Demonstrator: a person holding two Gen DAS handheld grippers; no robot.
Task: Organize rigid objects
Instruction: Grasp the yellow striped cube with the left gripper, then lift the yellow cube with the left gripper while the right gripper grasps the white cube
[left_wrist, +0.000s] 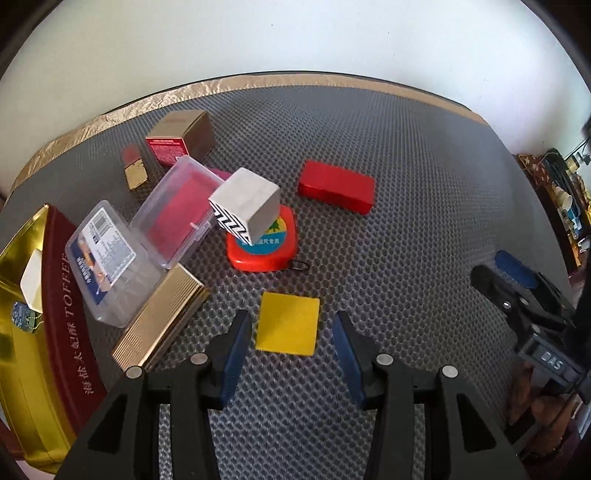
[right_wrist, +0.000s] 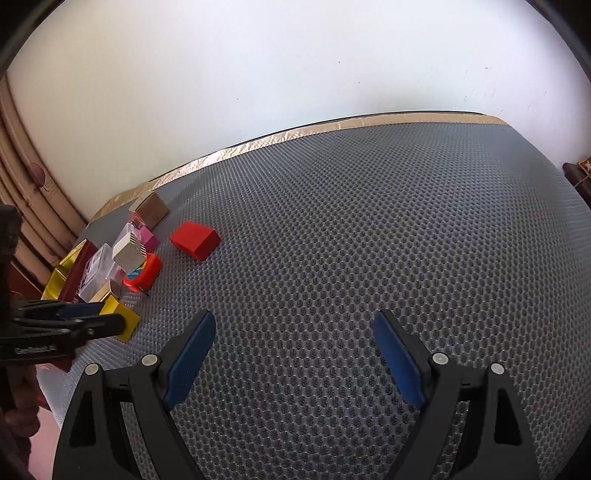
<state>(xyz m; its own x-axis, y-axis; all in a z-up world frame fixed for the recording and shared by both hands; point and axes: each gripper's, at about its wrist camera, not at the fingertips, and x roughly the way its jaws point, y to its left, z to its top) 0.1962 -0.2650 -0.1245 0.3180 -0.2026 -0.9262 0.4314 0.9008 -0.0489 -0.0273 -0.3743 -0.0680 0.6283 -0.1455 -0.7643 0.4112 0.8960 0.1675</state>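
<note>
A flat yellow box (left_wrist: 288, 323) lies on the grey honeycomb mat (left_wrist: 406, 184), just ahead of and between the tips of my left gripper (left_wrist: 291, 334). The jaws stand open, with gaps on both sides of the box. The right wrist view shows the left gripper (right_wrist: 94, 319) low over the yellow box (right_wrist: 127, 321). My right gripper (right_wrist: 295, 332) is wide open over bare mat, nothing between its fingers; it also shows as the right gripper (left_wrist: 504, 280) at the right edge. A red box (left_wrist: 336, 186) lies alone mid-mat. A white cube with a zigzag side (left_wrist: 245, 206) leans on an orange tape measure (left_wrist: 264, 242).
At the left are a clear case with a red insert (left_wrist: 177, 210), a labelled clear box (left_wrist: 110, 258), a ribbed gold box (left_wrist: 159, 321), a gold-and-red carton (left_wrist: 181, 136), a small gold stick box (left_wrist: 133, 170) and a gold toffee tin (left_wrist: 40, 314). Gold tape (right_wrist: 258, 142) edges the mat by the white wall.
</note>
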